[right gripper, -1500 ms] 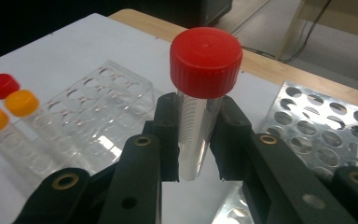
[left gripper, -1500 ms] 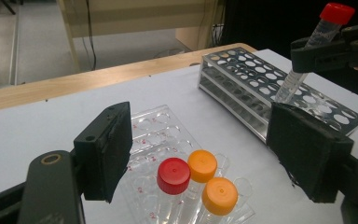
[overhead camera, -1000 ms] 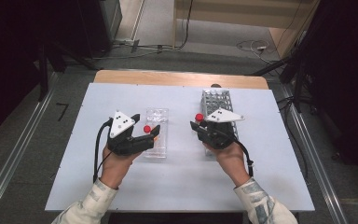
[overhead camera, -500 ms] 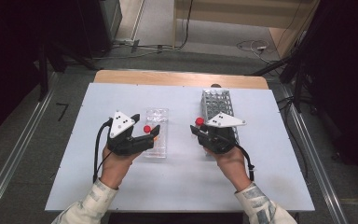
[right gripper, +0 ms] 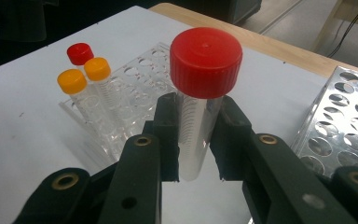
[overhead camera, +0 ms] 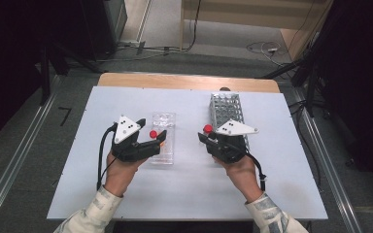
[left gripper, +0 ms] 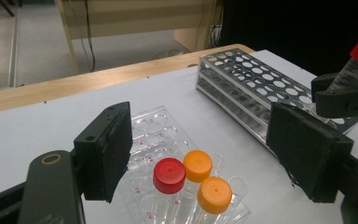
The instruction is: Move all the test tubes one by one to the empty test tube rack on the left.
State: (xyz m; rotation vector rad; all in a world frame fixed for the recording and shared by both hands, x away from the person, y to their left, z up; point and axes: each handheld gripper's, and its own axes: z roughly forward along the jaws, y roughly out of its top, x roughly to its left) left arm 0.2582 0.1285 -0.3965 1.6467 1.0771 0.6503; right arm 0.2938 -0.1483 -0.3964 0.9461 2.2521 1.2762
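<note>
My right gripper (right gripper: 198, 112) is shut on a clear tube with a red cap (right gripper: 205, 60), held upright above the table. In the high view that tube (overhead camera: 207, 129) stands just left of the metal rack (overhead camera: 227, 110), with the right gripper (overhead camera: 208, 138) under it. My left gripper (left gripper: 205, 135) is open, its pads (left gripper: 109, 149) on either side of a clear plastic rack (left gripper: 156, 128). This rack holds a red-capped tube (left gripper: 169, 175) and two orange-capped tubes (left gripper: 198, 165). In the high view the left gripper (overhead camera: 159, 141) sits at the clear rack (overhead camera: 163, 121).
The metal rack (left gripper: 247, 88) has several rows of empty holes and lies at the table's right back. A wooden strip (overhead camera: 189, 81) edges the far side of the white table (overhead camera: 184, 194). Dark equipment stands beyond both sides.
My right gripper has drifted slightly toward the near edge with the red-capped tube still in it. The left gripper has stayed where it was.
</note>
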